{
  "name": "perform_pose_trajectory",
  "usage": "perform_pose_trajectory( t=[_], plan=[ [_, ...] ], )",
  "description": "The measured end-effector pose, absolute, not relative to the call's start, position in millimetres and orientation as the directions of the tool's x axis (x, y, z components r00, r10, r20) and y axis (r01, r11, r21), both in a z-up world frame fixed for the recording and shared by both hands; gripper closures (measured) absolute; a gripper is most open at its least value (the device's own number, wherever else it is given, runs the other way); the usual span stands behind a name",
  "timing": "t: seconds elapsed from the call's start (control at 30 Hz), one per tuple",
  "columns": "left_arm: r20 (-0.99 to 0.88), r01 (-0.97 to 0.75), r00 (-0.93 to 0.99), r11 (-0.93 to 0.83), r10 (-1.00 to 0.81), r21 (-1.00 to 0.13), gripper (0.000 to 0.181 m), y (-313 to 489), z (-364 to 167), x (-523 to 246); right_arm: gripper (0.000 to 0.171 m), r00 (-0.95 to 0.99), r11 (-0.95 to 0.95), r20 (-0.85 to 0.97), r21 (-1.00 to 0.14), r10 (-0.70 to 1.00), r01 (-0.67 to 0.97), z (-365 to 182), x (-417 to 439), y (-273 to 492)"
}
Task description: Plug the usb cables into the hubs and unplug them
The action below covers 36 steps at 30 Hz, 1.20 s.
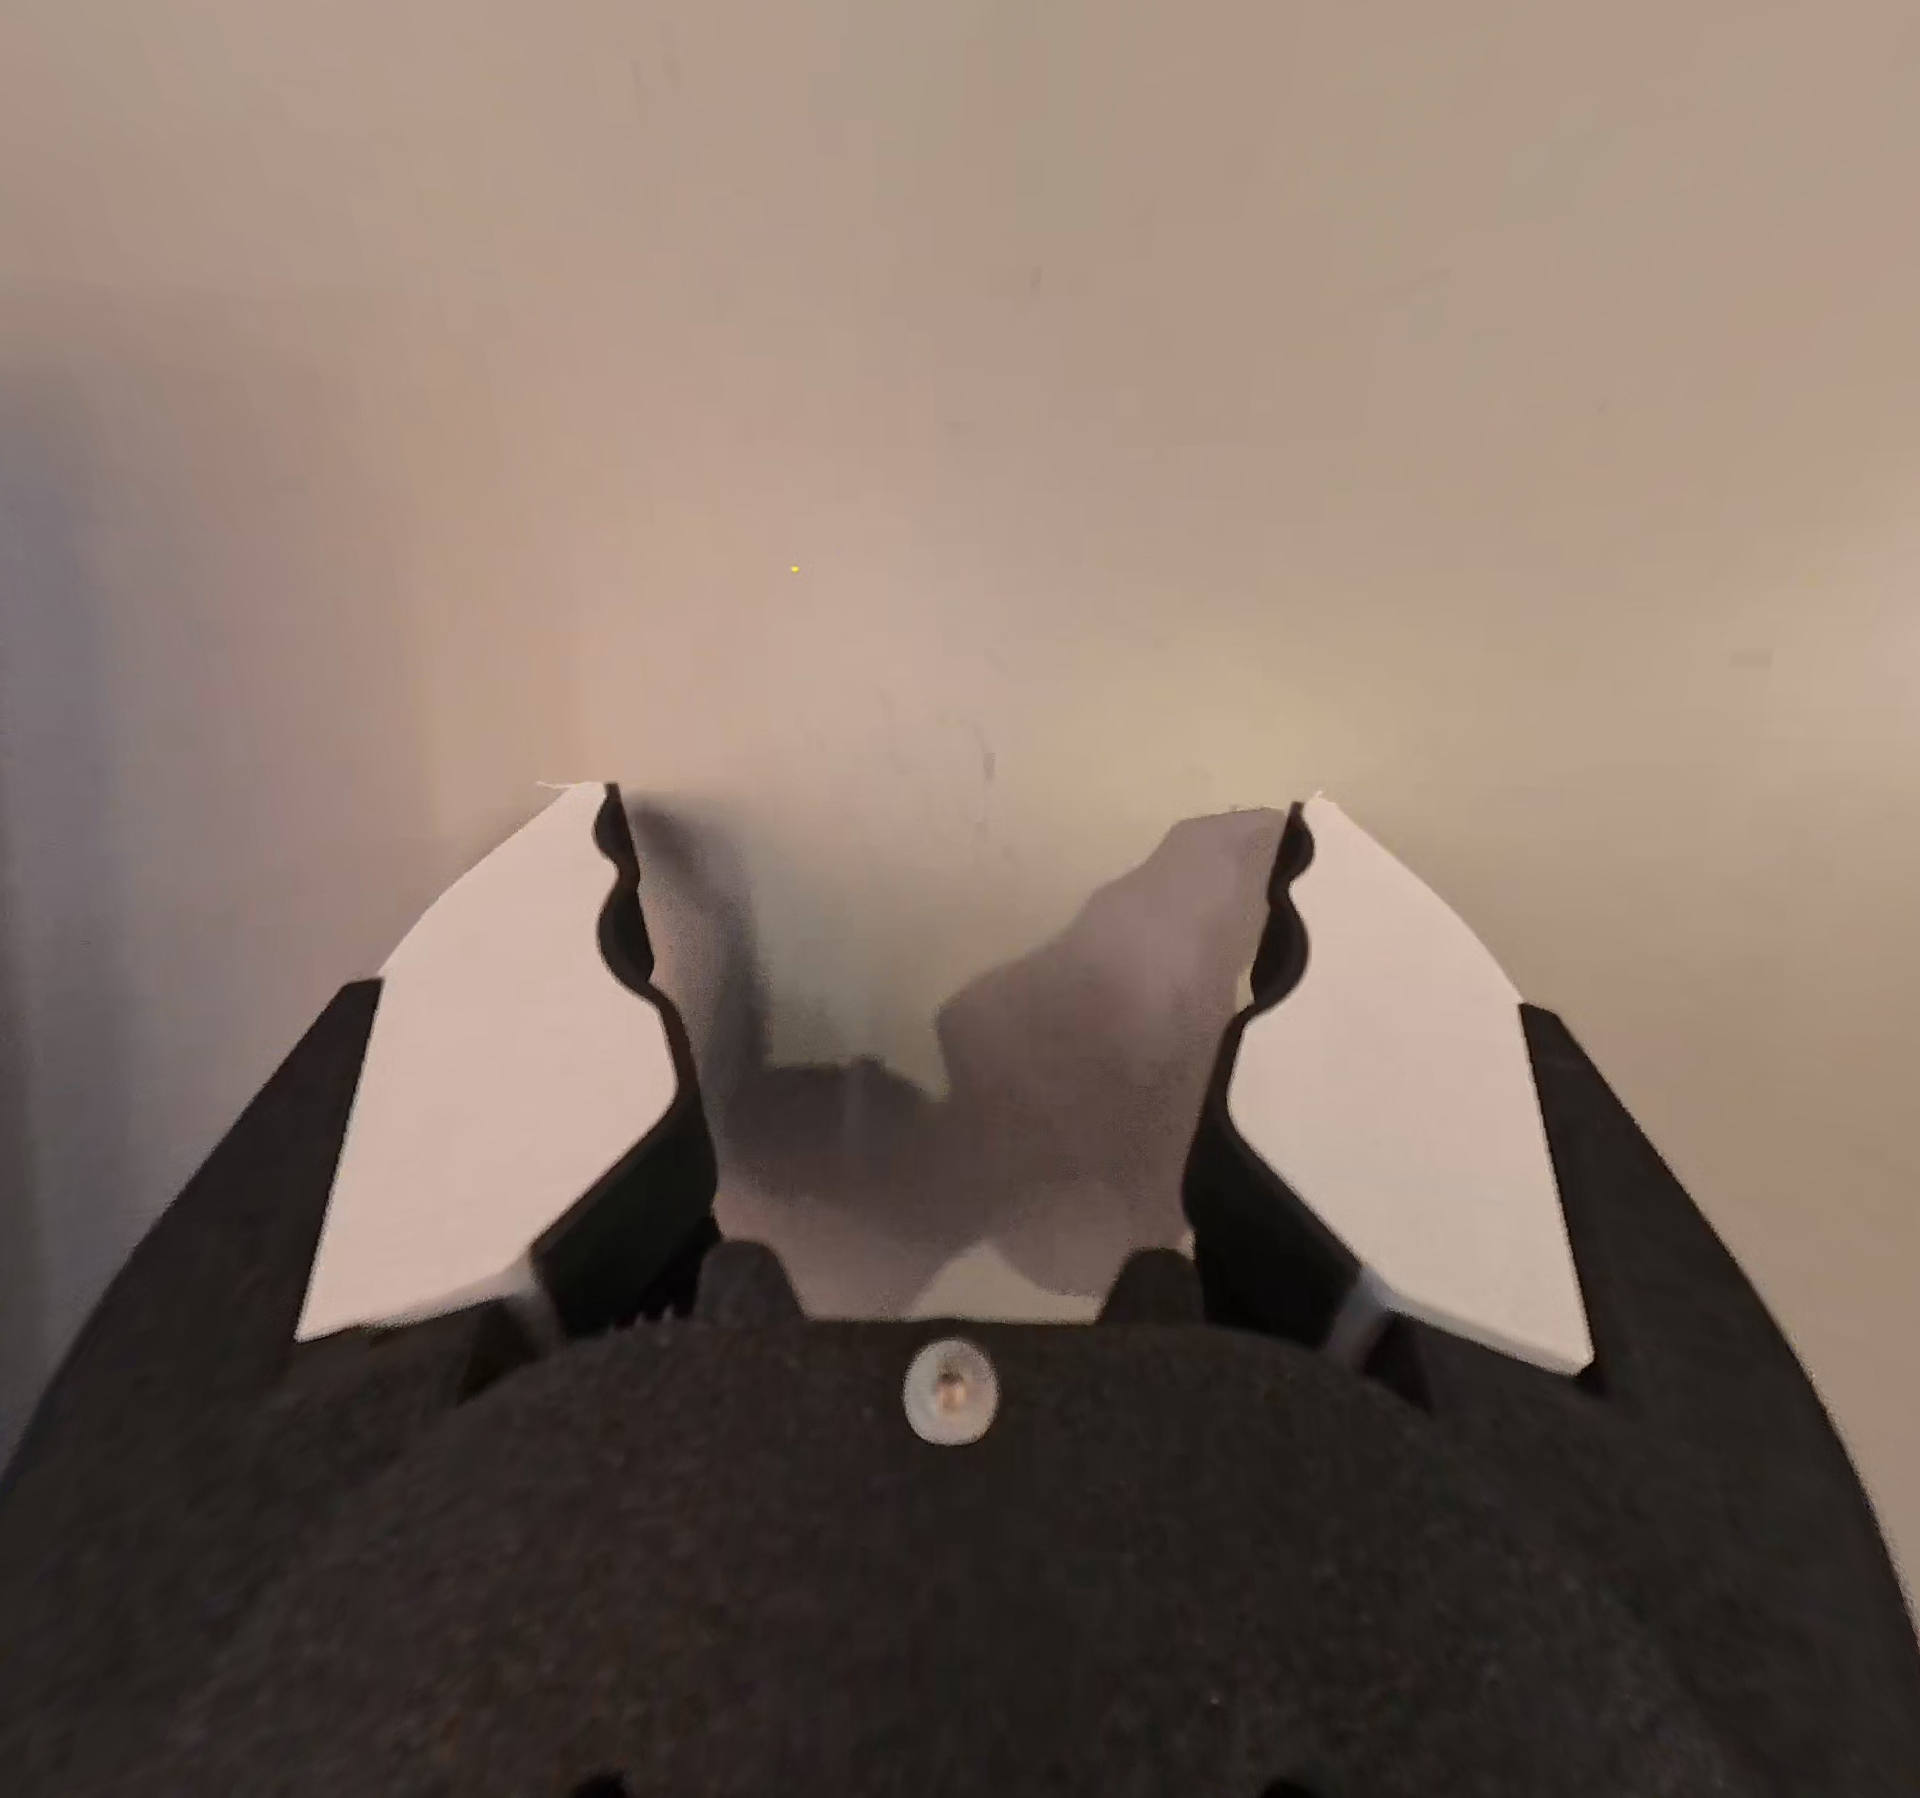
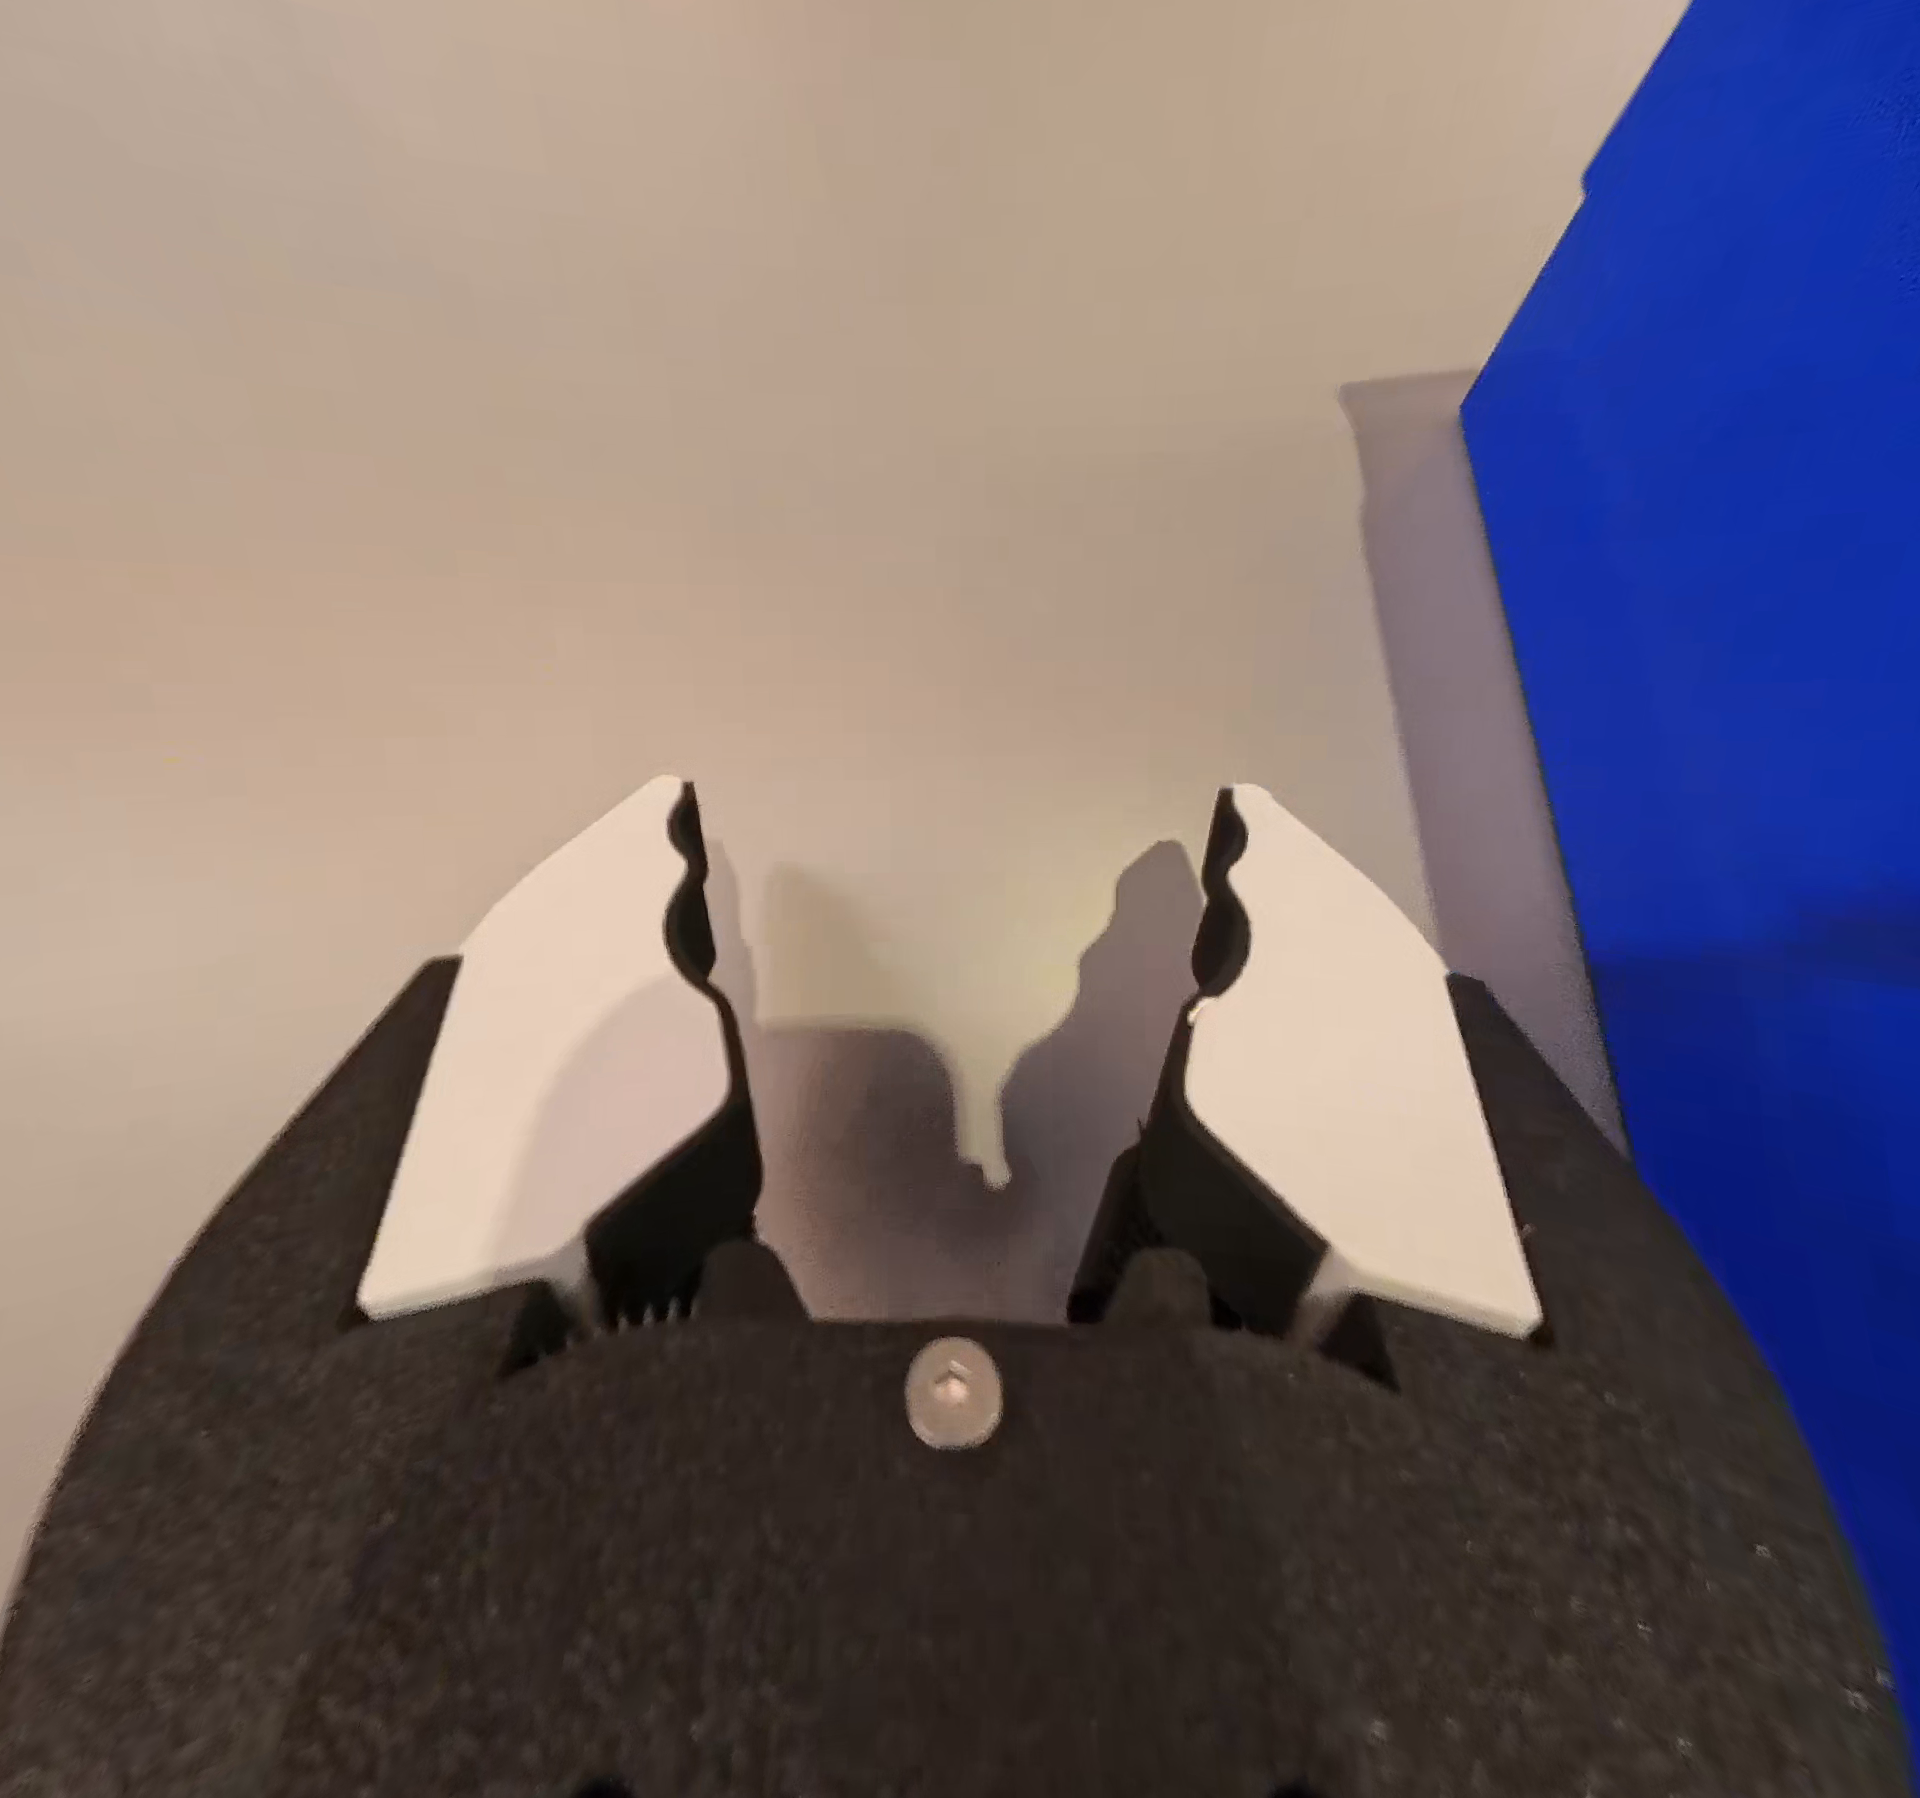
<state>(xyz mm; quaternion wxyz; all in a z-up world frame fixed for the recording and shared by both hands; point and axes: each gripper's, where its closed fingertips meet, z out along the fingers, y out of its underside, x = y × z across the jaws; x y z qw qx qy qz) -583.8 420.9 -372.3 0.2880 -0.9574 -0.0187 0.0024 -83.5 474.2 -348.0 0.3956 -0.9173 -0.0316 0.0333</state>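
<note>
Cables and hubs are not in either view. Both gaze at a bare pale surface. A blue box stands right of the right hand-held gripper, which is wide open and empty. So is the left hand-held gripper. Reaching blind, the right one could bump the box.

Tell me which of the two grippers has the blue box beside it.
The right gripper: a blue box stands just off its right side. The left gripper faces only bare pale surface.
</note>
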Motion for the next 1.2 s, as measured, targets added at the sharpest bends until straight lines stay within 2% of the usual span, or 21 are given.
perform_pose_trajectory(
  t=[0.33,1.2],
  plan=[
    [0.006,-0.015,1.0,-0.775,-0.024,-0.632,0.044,437,-379,-588,0.081,0.994,-0.723,-0.016,-0.688,0.105,0.065,-375,-89,476],
    [0.006,-0.018,1.0,-0.77,-0.029,-0.638,0.043,438,-379,-588,0.078,0.993,-0.726,0.002,-0.682,0.119,0.088,-376,-91,476]
  ],
)
